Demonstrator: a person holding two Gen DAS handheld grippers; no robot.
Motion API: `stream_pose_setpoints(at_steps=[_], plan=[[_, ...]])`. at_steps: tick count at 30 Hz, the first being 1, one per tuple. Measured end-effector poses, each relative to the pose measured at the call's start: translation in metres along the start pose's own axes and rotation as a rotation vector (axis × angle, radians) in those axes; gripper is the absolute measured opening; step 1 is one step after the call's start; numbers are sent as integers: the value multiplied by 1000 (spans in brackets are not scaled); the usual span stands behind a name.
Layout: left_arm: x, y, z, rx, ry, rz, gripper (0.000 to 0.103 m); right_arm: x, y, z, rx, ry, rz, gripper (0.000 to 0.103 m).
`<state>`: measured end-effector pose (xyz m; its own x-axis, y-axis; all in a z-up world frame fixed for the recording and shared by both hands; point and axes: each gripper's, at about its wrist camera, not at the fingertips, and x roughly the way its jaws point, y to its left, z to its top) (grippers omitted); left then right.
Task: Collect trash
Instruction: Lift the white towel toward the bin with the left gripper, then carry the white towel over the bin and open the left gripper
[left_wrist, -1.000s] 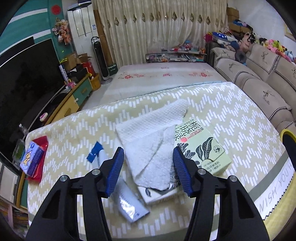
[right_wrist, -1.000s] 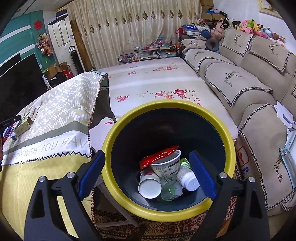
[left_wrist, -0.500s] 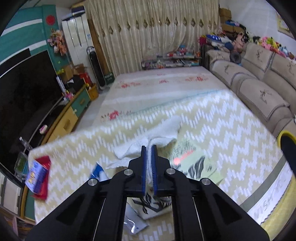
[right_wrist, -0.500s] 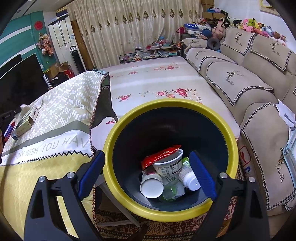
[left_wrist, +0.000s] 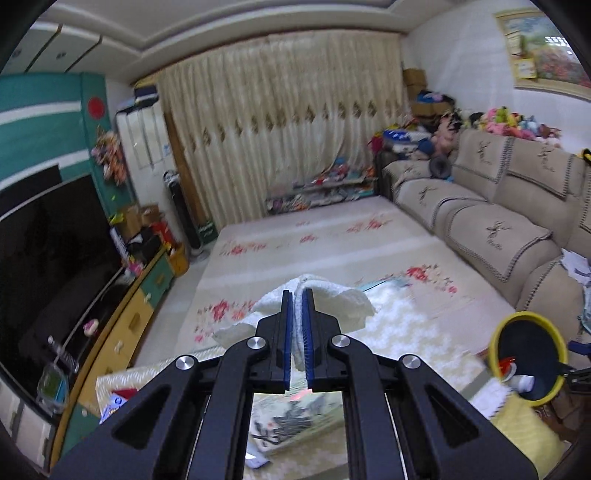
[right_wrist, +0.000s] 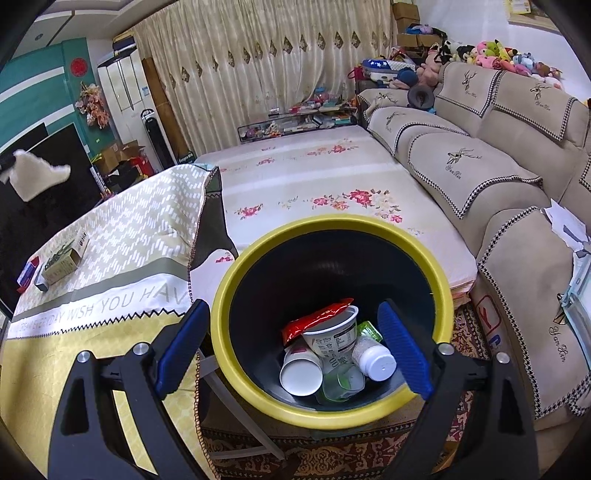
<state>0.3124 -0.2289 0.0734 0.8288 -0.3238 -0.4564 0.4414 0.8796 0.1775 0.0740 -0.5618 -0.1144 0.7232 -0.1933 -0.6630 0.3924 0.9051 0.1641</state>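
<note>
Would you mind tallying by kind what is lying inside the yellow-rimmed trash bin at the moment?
Red snack wrapper: 1
White paper cups: 2
Clear plastic cup: 1
White-capped bottle: 1
Green packet: 1
Total: 6 visible in the trash bin; anything underneath is hidden.

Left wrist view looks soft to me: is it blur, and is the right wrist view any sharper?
Left wrist view: motion blur smears the table and bin, though the left gripper on the paper towel stays crisp. Right wrist view: sharp, fisheye-bent edges only.
</note>
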Motion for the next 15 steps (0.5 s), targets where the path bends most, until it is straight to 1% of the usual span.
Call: stream_pose_setpoints(at_steps=[4, 7, 10, 12, 15], plan=[[-29, -34, 11, 19, -20, -64, 6, -22, -8, -3, 13, -42, -18, 87], [-39, -64, 11, 27, -17, -126, 6, -44, -19, -6, 19, -75, -45, 87], [-43, -106, 5, 53, -1, -211, 6, -71, -30, -10, 15, -116, -91, 88], [-43, -138, 2, 73, 17, -283, 6, -92, -39, -14, 16, -147, -139, 91], [-41, -185, -3, 99, 33, -370, 6, -112, -50, -19, 20, -175, -184, 91]])
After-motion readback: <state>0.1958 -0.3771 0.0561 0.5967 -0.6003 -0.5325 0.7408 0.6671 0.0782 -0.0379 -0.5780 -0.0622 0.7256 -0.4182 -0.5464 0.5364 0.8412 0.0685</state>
